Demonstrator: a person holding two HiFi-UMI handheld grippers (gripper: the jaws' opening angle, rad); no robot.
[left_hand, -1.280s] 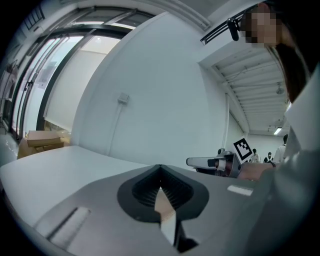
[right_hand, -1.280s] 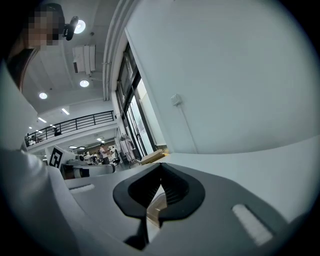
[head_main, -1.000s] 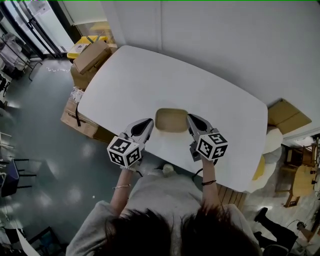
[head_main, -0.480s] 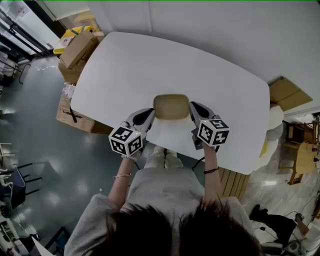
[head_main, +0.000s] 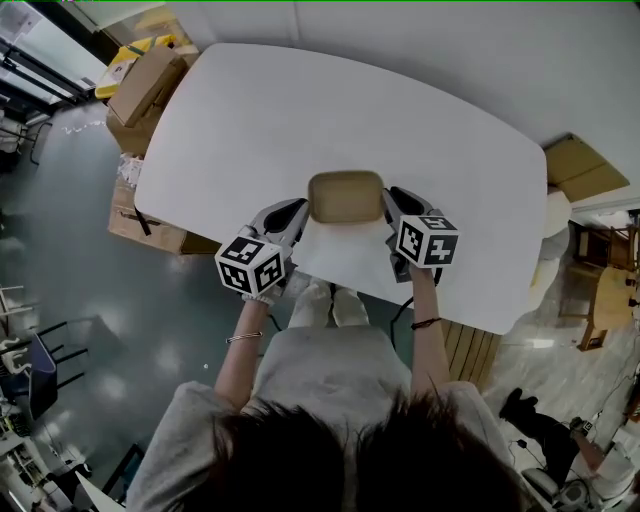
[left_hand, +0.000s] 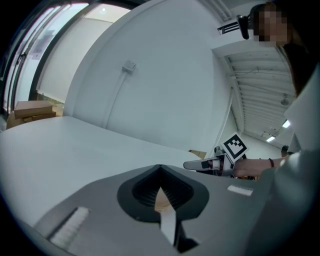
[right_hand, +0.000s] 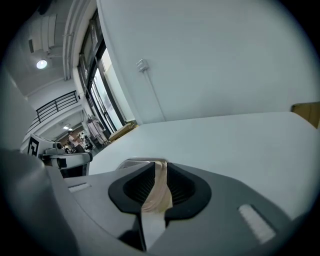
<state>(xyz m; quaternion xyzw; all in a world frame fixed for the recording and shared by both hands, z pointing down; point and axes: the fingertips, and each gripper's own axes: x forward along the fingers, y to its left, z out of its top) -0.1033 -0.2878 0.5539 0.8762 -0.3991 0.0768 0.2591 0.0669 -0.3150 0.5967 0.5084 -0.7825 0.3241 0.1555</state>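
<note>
A shallow tan tray (head_main: 346, 197) sits between my two grippers over the near part of the white table (head_main: 300, 110). My left gripper (head_main: 303, 208) is shut on the tray's left rim, and a tan edge (left_hand: 161, 199) shows between its jaws in the left gripper view. On the tray's right rim my right gripper (head_main: 388, 202) is shut, with the tan rim (right_hand: 159, 186) pinched in the right gripper view. Each gripper view shows the other gripper: the right gripper (left_hand: 210, 163) and the left gripper (right_hand: 65, 159). Whether the tray touches the table I cannot tell.
Cardboard boxes (head_main: 140, 85) stand on the floor off the table's left end. More flat cardboard (head_main: 580, 170) lies past the right end. A white wall (left_hand: 165, 90) runs behind the table. The person's legs show at the table's near edge.
Both grippers still hold the tray. Both gripper views have tilted down, showing more table top, and the person's head has left the right gripper view.
</note>
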